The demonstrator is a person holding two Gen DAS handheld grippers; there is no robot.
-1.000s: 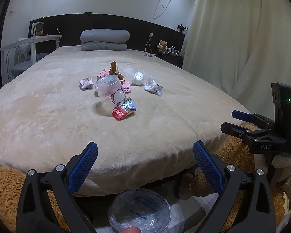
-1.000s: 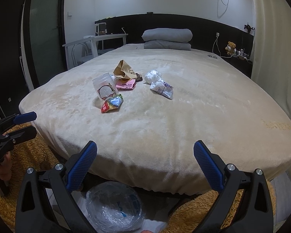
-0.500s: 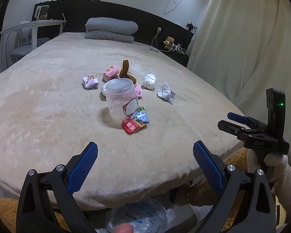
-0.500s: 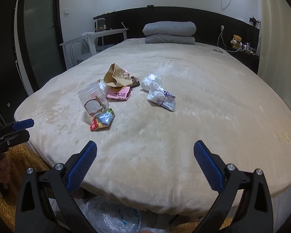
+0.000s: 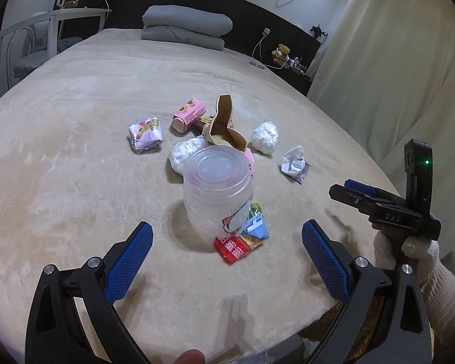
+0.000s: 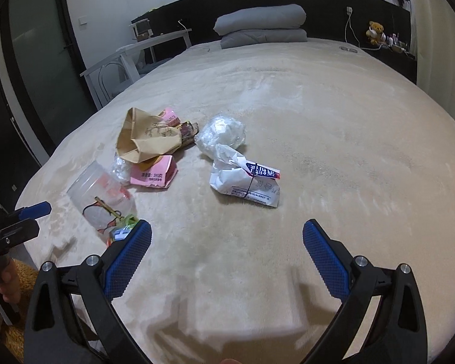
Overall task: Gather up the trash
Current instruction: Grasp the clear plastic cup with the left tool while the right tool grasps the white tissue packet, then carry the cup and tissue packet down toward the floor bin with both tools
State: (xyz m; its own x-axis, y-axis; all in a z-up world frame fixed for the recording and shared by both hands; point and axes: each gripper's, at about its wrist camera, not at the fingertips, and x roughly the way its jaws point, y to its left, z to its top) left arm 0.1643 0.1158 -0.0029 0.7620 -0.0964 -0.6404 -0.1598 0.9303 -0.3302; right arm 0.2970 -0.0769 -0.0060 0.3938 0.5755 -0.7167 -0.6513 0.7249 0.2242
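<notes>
Trash lies in a cluster on the beige bed. A clear plastic cup stands upside down just ahead of my open, empty left gripper. A red and blue snack wrapper lies by its base. Behind are a brown paper bag, a pink carton, a crumpled purple packet and white plastic wads. My right gripper is open and empty over the bed edge, short of a white crumpled wrapper. The cup is to its left.
Grey folded bedding lies at the head of the bed. A white desk and chair stand at the left. A curtain hangs at the right. A nightstand with a teddy bear is at the far right corner.
Both grippers have risen and moved forward over the bed edge toward the trash. The plastic bag on the floor below has almost dropped out of view. Both stay open.
</notes>
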